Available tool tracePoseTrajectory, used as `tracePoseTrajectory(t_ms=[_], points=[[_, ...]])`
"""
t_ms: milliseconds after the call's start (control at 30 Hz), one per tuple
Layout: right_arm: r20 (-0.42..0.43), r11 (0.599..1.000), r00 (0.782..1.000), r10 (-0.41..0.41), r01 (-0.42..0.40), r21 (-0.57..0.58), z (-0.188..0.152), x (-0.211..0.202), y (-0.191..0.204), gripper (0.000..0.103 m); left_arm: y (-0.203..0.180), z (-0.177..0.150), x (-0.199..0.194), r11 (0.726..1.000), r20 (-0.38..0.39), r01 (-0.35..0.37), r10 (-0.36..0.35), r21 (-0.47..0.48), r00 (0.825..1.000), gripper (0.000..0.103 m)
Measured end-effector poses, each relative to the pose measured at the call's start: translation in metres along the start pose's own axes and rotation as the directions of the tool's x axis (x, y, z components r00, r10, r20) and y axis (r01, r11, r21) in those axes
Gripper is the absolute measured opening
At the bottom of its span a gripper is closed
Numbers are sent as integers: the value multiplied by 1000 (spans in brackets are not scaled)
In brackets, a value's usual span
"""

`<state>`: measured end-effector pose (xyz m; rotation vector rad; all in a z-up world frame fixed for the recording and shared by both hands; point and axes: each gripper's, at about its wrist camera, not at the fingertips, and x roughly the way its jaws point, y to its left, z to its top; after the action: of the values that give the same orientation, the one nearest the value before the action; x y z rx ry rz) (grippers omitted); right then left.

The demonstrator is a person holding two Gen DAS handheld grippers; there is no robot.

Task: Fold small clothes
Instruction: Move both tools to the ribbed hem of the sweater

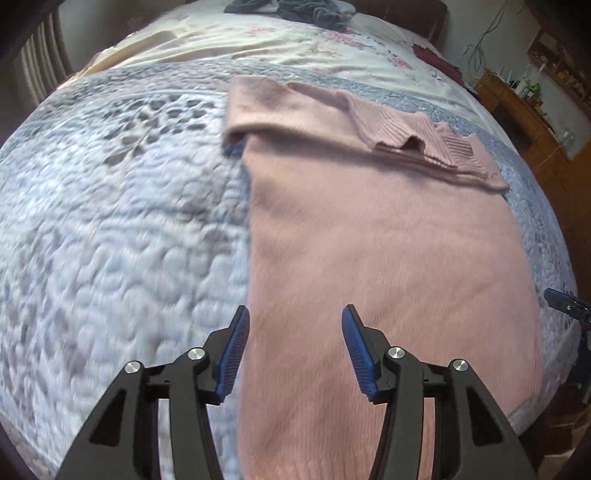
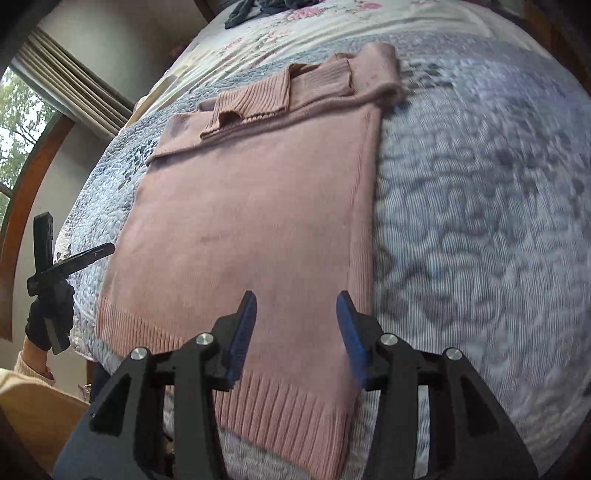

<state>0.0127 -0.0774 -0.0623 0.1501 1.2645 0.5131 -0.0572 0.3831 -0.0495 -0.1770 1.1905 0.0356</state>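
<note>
Nearest the lens, black gripper arms with blue pads: left gripper (image 1: 293, 314) with jaws apart and nothing between them, hovering over the lower left part of a pink sweater (image 1: 388, 236); right gripper (image 2: 295, 301) likewise with jaws apart and bare, above the ribbed hem (image 2: 280, 406) near the sweater's right edge. Sweater flat on a pale blue quilted bedspread (image 1: 110, 221), body smoothed, both sleeves folded across the top with ribbed cuffs (image 2: 258, 99) overlapping near the collar end. Left edge of the sweater straight along the quilting, with wide bare quilt to that side; right edge also straight, again with a broad stretch of quilt beyond it. Hem close to the near edge of the bed. Beyond the quilt, a cream floral sheet (image 1: 295, 40), rumpled, and at the far end a heap of dark grey clothes (image 1: 295, 9). Wooden furniture (image 1: 517, 107) with small items on top to the right of the bed in the left wrist view; pleated curtain (image 2: 74, 85) and a window with an arched wooden frame (image 2: 33, 177) to the left in the right wrist view. Dark-gloved hand (image 2: 50, 314) on the left gripper's handle beside the bed's edge, cream sleeve (image 2: 33, 365) below it. Some motion blur over the quilt in both views.
</note>
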Motion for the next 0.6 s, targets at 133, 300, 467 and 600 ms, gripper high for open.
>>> tracePoseTrajectory(t_ms=[133,300,467,600], points=[[-23,996,999,-34,36,87,-51,-15,-15,48,9,-41,-16,999,-34,-40,39,-20,999,54],[-46,990,998,-41,46,131,-85,-18,-17,48,17,-72,-17,999,-74,-40,37,-36,997,55],[-93,988,994,-48,61,141,-94,-8,-17,48,24,-84,-12,997,-92,-15,8,-76,996,57],[-115,990,991,-73,86,108,-95,0,-12,48,24,-91,-14,995,-97,14,-23,-97,995,58]])
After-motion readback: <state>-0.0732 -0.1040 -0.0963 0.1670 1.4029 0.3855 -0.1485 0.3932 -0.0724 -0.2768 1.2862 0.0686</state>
